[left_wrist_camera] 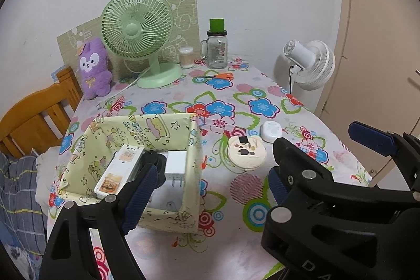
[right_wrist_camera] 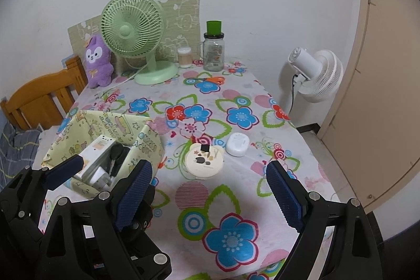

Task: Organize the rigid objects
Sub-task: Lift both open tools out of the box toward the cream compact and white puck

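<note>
A yellow patterned fabric box (left_wrist_camera: 193,148) (right_wrist_camera: 149,143) stands on the left of the floral table. It holds a white rectangular device (left_wrist_camera: 119,169) (right_wrist_camera: 95,152), a white charger plug (left_wrist_camera: 176,162) and a black item (right_wrist_camera: 116,151). A round cream bear-shaped case (left_wrist_camera: 246,155) (right_wrist_camera: 204,162) and a white oval case (left_wrist_camera: 270,131) (right_wrist_camera: 237,144) lie on the cloth to its right. My left gripper (left_wrist_camera: 210,185) is open and empty beside the box. My right gripper (right_wrist_camera: 210,193) is open and empty, in front of the bear case.
At the back stand a green desk fan (left_wrist_camera: 137,36), a purple plush (left_wrist_camera: 94,68), a jar with a green lid (left_wrist_camera: 216,47), a cotton swab tub (left_wrist_camera: 187,57) and orange scissors (left_wrist_camera: 219,75). A white floor fan (left_wrist_camera: 312,63) stands right, a wooden chair (left_wrist_camera: 39,117) left.
</note>
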Action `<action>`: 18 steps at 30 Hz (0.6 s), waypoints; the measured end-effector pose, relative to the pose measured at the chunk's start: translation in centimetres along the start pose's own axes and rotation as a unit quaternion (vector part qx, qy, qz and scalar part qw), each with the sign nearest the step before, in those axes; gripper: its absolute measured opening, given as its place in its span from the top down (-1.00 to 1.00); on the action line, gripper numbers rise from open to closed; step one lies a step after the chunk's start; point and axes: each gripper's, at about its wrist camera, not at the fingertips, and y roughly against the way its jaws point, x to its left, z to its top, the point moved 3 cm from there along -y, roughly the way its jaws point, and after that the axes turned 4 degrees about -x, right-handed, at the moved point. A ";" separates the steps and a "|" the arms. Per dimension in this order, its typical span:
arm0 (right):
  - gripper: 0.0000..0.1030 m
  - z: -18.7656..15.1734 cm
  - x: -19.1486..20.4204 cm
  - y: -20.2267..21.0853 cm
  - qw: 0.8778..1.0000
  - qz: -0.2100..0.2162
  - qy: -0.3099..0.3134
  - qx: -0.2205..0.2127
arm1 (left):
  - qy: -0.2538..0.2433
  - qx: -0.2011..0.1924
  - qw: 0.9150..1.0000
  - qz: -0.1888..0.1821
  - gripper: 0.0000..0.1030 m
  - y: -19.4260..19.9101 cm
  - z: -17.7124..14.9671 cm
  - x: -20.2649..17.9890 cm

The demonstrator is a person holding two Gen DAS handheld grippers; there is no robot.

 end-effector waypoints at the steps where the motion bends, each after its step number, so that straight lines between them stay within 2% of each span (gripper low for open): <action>1: -0.77 0.0 -0.2 0.0 1.000 0.000 -0.001 0.000 | 0.000 0.000 1.000 -0.001 -0.71 -0.1 0.0 -0.1; 18: -0.77 -0.4 -3.6 -2.4 1.000 -0.004 0.002 0.004 | 0.007 0.012 1.000 -0.025 -0.73 -3.0 0.1 -2.9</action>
